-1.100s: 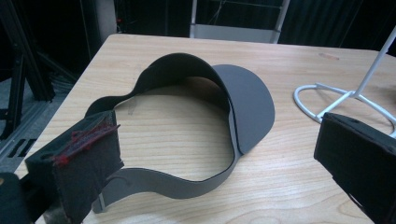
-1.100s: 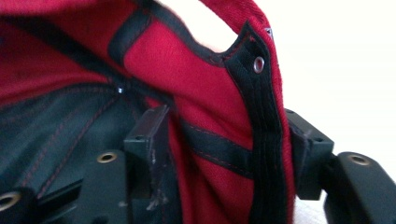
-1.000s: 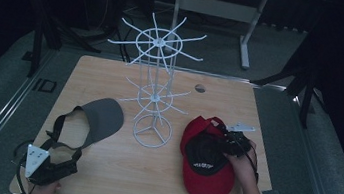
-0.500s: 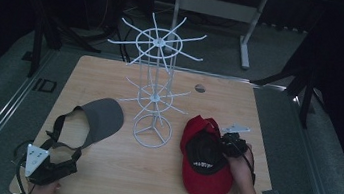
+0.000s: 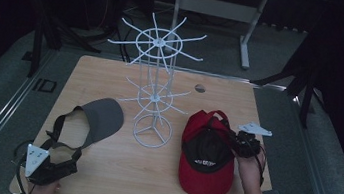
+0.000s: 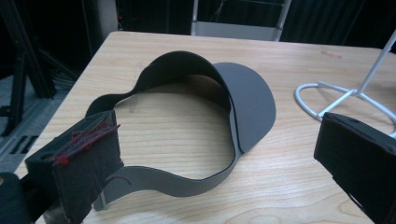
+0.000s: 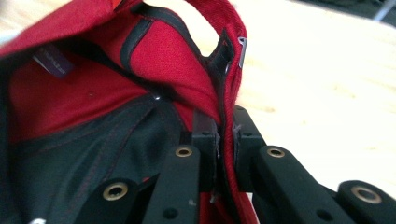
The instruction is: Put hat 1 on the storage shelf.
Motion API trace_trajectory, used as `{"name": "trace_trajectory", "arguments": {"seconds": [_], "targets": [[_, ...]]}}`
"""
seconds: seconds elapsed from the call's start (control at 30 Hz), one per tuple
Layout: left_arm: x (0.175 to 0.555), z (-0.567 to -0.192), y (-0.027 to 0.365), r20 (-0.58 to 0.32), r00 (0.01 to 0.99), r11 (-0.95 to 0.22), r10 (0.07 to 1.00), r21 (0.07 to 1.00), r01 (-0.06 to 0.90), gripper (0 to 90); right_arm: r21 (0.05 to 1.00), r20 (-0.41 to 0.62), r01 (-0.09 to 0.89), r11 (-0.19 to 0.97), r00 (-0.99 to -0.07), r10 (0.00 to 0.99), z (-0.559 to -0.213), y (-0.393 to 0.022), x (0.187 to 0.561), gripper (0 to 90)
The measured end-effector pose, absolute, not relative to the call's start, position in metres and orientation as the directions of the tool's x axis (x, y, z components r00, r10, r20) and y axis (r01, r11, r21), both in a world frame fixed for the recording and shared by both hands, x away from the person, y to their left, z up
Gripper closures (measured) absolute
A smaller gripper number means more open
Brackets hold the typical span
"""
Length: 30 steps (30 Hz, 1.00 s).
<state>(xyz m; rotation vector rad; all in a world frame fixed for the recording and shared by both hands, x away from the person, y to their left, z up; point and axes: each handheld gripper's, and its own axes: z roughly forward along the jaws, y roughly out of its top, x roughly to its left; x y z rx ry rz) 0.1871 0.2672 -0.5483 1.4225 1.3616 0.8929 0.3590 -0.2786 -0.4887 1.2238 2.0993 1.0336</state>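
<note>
A red cap (image 5: 207,157) lies upside down on the table's right side, its dark lining facing up. My right gripper (image 5: 235,141) is at the cap's right rim; its jaws have just been closing with the rim between them. In the right gripper view the right gripper (image 7: 226,135) is shut on the red cap's (image 7: 187,88) rim near the back strap. A grey visor (image 5: 101,118) lies at front left. My left gripper (image 5: 67,158) rests just in front of it, open. In the left gripper view the visor's (image 6: 247,98) strap loop lies ahead of the wide-apart jaws.
A white wire display rack (image 5: 155,95) with radiating hooks stands at the middle of the wooden table (image 5: 114,175); its ring base (image 6: 327,93) is right of the visor. A small dark round spot (image 5: 200,87) sits on the far part. The floor beyond is dark, with stand legs.
The right gripper has closed on the red cap's rim and risen a little, lifting that side. The left gripper and the visor have stayed put.
</note>
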Motion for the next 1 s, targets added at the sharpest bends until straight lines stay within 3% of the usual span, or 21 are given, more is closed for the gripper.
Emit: {"name": "trace_trajectory", "arguments": {"seconds": [0.6, 0.8, 1.0], "targets": [[0.186, -0.544, 0.258, -0.068, 0.141, 0.022, 0.988, 0.953, 0.304, 0.7, 0.904, -0.015, 0.366, 0.222, -0.491, 0.871, -0.418, -0.28, 0.324, 83.6], [0.183, -0.539, 0.251, -0.053, 0.245, -0.027, 0.968, 0.95, 0.312, 0.7, 0.924, -0.01, 0.328, 0.198, -0.495, 0.869, -0.398, -0.282, 0.315, 83.6], [0.182, -0.531, 0.24, -0.03, 0.272, -0.057, 0.962, 0.95, 0.306, 0.7, 0.934, -0.028, 0.297, 0.198, -0.493, 0.87, -0.378, -0.282, 0.309, 83.6]]}}
